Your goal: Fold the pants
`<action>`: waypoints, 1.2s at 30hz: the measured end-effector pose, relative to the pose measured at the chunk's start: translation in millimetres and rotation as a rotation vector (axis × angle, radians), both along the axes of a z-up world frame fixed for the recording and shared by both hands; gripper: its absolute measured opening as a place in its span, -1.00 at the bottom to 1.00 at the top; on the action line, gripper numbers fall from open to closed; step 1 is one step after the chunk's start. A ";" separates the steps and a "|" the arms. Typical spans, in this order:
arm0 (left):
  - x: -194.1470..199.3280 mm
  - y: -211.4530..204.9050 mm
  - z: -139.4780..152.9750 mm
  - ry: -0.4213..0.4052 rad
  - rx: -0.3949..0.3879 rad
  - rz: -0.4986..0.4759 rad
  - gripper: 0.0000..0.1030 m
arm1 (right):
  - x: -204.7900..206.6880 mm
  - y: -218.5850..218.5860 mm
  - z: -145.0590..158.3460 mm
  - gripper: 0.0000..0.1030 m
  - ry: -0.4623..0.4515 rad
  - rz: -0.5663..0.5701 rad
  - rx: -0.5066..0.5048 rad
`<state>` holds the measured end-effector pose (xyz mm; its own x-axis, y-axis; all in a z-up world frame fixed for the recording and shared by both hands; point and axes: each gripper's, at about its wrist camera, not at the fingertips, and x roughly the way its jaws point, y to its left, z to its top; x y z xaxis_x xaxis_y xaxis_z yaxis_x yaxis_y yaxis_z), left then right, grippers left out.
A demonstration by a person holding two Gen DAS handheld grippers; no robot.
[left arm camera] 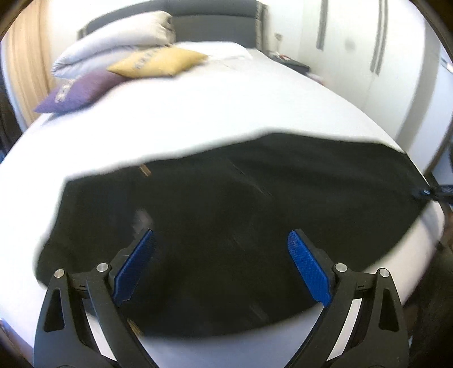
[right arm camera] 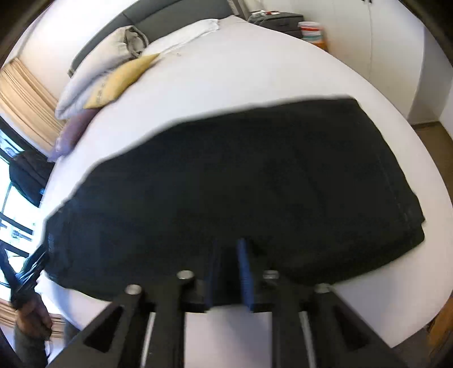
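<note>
Black pants (left arm camera: 226,203) lie spread flat across the near end of a white bed (left arm camera: 198,113). My left gripper (left arm camera: 222,240) is open just above the pants' near edge, its blue pads wide apart with nothing between them. In the right wrist view the pants (right arm camera: 240,175) fill the middle. My right gripper (right arm camera: 229,246) has its blue pads close together, pinching the near edge of the pants. It also shows at the far right of the left wrist view (left arm camera: 427,192), at the cloth's corner. My left gripper shows blurred at the left edge of the right wrist view (right arm camera: 34,266).
A yellow cushion (left arm camera: 158,62), a purple cushion (left arm camera: 76,92) and a folded grey duvet (left arm camera: 113,42) lie at the head of the bed. White wardrobe doors (left arm camera: 368,56) stand on the right. A nightstand (right arm camera: 277,21) stands beside the bed. A window and curtain (right arm camera: 22,93) are on the left.
</note>
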<state>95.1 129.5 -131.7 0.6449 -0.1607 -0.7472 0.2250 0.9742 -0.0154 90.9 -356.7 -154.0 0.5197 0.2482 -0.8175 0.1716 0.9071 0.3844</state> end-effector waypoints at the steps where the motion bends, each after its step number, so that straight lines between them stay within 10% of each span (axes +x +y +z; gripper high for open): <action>1: 15.8 7.5 -1.4 0.001 0.017 0.021 0.86 | 9.7 16.1 11.7 -0.30 -0.038 0.046 0.039; 4: 51.5 30.6 -24.2 0.078 0.058 0.082 0.86 | 48.9 92.8 39.7 0.27 -0.162 0.275 0.190; 9: 42.5 59.1 -46.0 0.092 0.001 0.146 0.88 | 116.0 206.7 34.0 0.31 -0.191 0.476 0.316; 14: 38.1 67.1 -49.4 0.084 -0.012 0.148 0.89 | 206.0 289.9 -36.8 0.31 -0.009 0.486 0.450; 19: 50.5 69.0 -54.5 0.088 -0.038 0.154 0.93 | 224.0 252.3 -72.5 -0.65 0.032 0.352 0.456; 24: 51.8 62.3 -57.1 0.070 -0.007 0.163 0.97 | 205.8 138.3 -66.3 -0.68 -0.063 0.023 0.333; 31: 45.5 64.2 -53.5 0.057 -0.003 0.169 0.96 | 89.3 106.5 -33.3 0.61 -0.210 0.130 0.462; 33: 34.7 57.7 -51.8 0.066 0.008 0.180 0.96 | 69.1 91.0 -64.4 0.29 -0.137 0.092 0.445; 35: 36.8 55.1 -49.8 0.078 0.028 0.192 0.96 | 43.7 46.2 -86.0 -0.95 -0.130 0.015 0.508; 36: 37.1 53.8 -48.5 0.082 0.031 0.196 0.96 | 26.4 15.6 -95.1 -1.00 -0.119 -0.056 0.539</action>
<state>132.2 183.3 -180.2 0.5983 -0.0146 -0.8011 0.0302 0.9995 0.0044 117.3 -341.0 -249.1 0.6251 0.5848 -0.5170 0.1405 0.5672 0.8115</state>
